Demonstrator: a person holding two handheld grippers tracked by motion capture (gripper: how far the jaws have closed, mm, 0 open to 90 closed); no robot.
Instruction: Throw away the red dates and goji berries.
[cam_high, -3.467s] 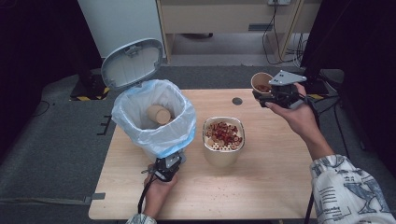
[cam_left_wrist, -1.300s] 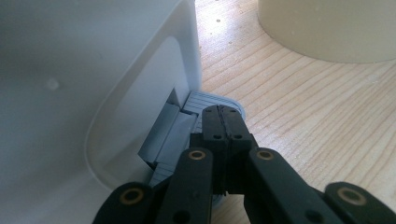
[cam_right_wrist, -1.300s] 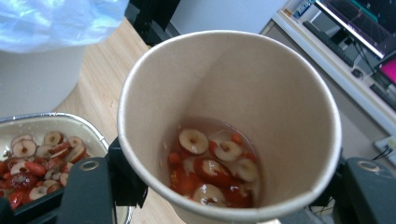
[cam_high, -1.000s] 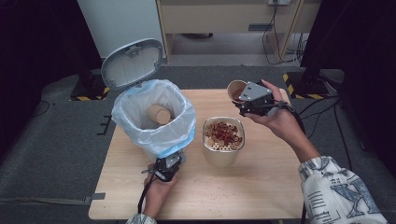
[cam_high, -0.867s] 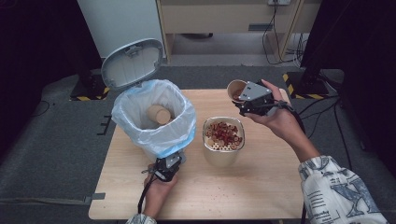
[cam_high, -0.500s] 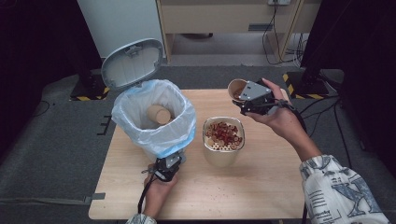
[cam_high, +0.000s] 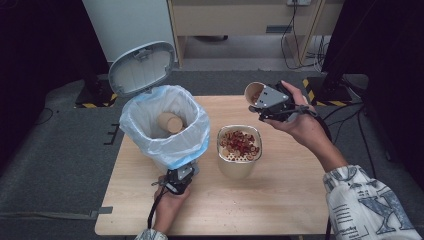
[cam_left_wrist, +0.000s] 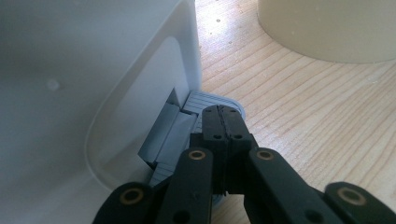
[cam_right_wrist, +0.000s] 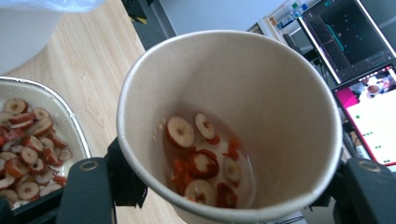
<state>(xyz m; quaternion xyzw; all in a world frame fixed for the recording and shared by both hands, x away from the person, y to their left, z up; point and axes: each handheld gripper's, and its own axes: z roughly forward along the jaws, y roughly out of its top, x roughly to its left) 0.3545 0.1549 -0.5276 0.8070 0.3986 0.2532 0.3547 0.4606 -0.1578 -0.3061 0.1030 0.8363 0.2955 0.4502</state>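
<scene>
Right tool (cam_high: 261, 101) clamps paper cup (cam_high: 254, 93) | axis tilted, mouth up-left | left tool (cam_high: 181, 176) closed, empty

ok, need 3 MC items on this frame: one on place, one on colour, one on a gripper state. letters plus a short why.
1. Where is the bowl of red slices?
A. inside the bin
B. on the table, right of the bin
C. on the floor

2. What colour is the bin liner?
A. pale blue
B. black
C. yellow

3. What is the right gripper doing?
A. hanging open
B. pressing the pedal
C. holding a tilted paper cup

Answers:
1 B, it stands on the wood beside the bin.
2 A, translucent blue plastic folds over the rim.
3 C, jaws flank the cup, slices still inside.
</scene>
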